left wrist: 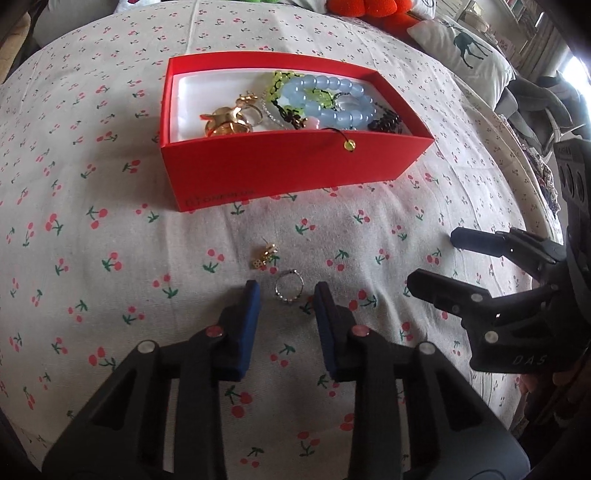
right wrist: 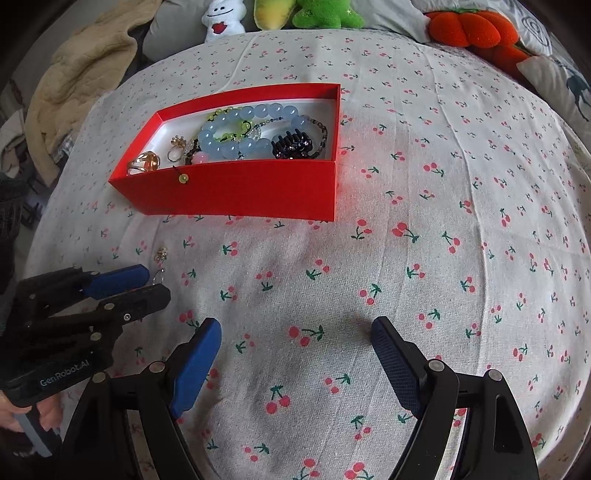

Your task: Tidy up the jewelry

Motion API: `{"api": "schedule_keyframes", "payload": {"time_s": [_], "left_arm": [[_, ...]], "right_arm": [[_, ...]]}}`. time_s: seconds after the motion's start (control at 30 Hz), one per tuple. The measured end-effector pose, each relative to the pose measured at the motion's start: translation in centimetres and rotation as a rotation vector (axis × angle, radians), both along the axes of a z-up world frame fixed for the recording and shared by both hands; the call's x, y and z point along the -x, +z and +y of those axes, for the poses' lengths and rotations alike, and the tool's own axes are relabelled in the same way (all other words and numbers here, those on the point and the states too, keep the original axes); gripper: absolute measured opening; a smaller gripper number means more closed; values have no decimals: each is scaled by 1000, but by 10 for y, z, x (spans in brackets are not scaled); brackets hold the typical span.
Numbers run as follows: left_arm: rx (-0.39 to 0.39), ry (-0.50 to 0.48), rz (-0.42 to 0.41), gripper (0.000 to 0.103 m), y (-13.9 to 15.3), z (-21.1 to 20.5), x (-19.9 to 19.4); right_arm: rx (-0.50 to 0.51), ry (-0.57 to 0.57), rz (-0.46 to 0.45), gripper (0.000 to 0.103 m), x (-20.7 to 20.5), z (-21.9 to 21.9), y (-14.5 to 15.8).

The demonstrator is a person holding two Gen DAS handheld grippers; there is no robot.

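A red box (left wrist: 280,173) sits on the cherry-print cloth and holds several pieces: a blue bead bracelet (left wrist: 332,99), a green bead string, gold rings (left wrist: 225,123) and a dark hair clip (right wrist: 293,146). A silver ring (left wrist: 289,291) lies on the cloth between the fingertips of my open left gripper (left wrist: 287,293), untouched. A small gold earring (left wrist: 266,254) lies just beyond it. My right gripper (right wrist: 295,332) is open and empty over bare cloth, to the right of the left gripper (right wrist: 155,282). The box also shows in the right wrist view (right wrist: 236,192).
Plush toys (right wrist: 321,13) and an orange stuffed pumpkin (right wrist: 469,27) line the far edge. A deer-print pillow (left wrist: 469,48) lies far right, and a beige blanket (right wrist: 81,70) far left. The cloth (right wrist: 443,221) spreads right of the box.
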State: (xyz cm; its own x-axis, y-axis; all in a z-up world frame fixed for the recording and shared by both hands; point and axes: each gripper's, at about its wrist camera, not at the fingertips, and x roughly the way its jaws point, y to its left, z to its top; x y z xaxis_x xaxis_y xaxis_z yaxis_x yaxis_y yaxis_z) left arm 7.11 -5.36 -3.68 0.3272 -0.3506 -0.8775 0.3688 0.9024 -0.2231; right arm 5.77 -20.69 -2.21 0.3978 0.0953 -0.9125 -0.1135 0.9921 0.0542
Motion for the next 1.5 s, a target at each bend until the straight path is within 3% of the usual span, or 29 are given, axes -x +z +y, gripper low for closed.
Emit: {"api": "schedule_keyframes", "payload": {"time_s": [0.13,0.23,0.3,0.67,0.93,0.97,1.03,1.13,1.33,1.5], "left_arm": [[-31,-36,-13,14,-1,-7,2],[-29,-31,-9,13,1,-4,2],[-21,-23,-6,4,3,0,2],[-7,50,-60,3,28,32,6],[-9,134,-65,3,38,58,1],[-13,139,-62,3,37,59,2],[-15,143,-54,3,36,61,3],[-11,150,-45,3,36,64,5],[14,153,-6,3,34,68,7],[17,161,-2,3,34,71,8]], "right_arm": [[8,-7,-2,84,1,-1,0],[14,-6,-7,84,1,1,1],[14,-1,-11,84,1,2,1],[-79,53,-57,84,-2,25,6],[-131,164,-134,83,-4,64,5],[-134,181,-132,80,-5,70,2],[-141,216,-114,63,-7,82,-4],[-112,223,-107,50,-13,95,-12],[-103,210,-120,31,-26,108,-16],[-102,210,-127,24,-28,112,-19]]}}
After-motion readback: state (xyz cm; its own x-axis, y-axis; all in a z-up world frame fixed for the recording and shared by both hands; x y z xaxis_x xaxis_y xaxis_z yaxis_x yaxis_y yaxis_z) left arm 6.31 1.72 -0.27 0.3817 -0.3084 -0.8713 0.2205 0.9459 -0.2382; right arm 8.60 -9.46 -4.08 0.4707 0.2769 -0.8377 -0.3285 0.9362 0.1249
